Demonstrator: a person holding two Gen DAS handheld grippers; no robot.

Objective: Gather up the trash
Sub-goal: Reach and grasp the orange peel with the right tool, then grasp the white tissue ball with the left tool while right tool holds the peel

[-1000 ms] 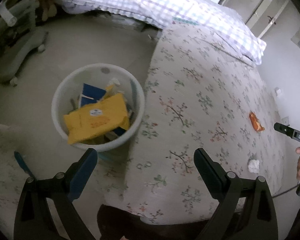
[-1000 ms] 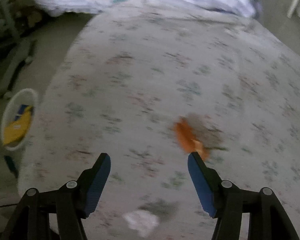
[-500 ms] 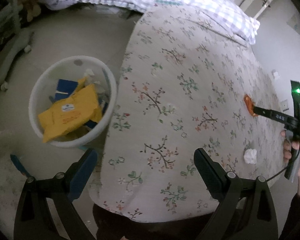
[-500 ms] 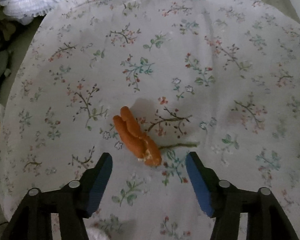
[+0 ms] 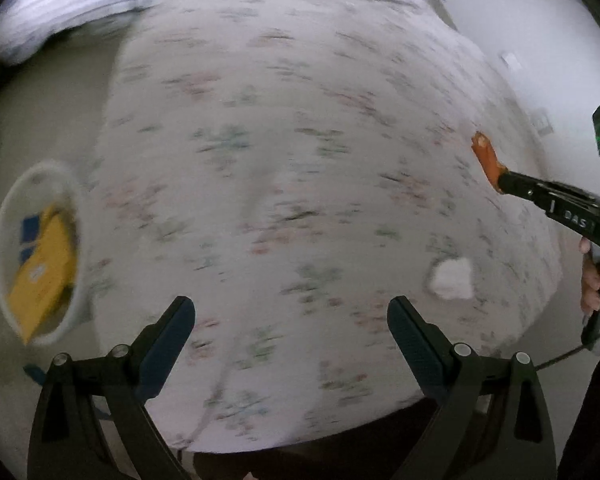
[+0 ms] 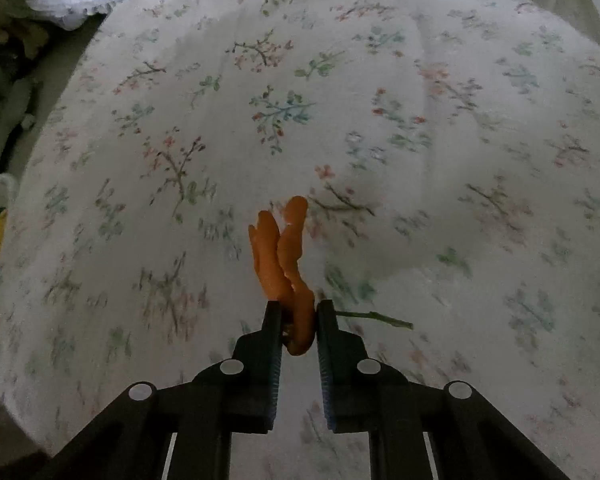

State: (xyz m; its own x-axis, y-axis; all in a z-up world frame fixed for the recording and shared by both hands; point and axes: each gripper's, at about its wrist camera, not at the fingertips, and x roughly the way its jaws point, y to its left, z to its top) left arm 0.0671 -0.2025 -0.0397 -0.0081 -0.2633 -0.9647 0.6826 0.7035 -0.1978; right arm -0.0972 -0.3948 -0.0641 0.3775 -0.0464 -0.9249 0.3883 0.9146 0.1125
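Two jaws: right gripper (image 6: 298,320) clamps orange peel (image 6: 286,252); left gripper (image 5: 290,316) spread, empty.
Lift: straight up, then toward bin (image 5: 4,216) at 9 o'clock.

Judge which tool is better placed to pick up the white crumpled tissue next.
Left. The left tool is open and empty, with the white tissue lying on the floral bedspread just beyond its right finger. The right tool is shut on the orange peel.

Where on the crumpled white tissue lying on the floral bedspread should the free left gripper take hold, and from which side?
Across the middle of the white tissue, from above: it is a soft, irregular wad lying on the bedspread. The left gripper is open and wide enough to straddle it.
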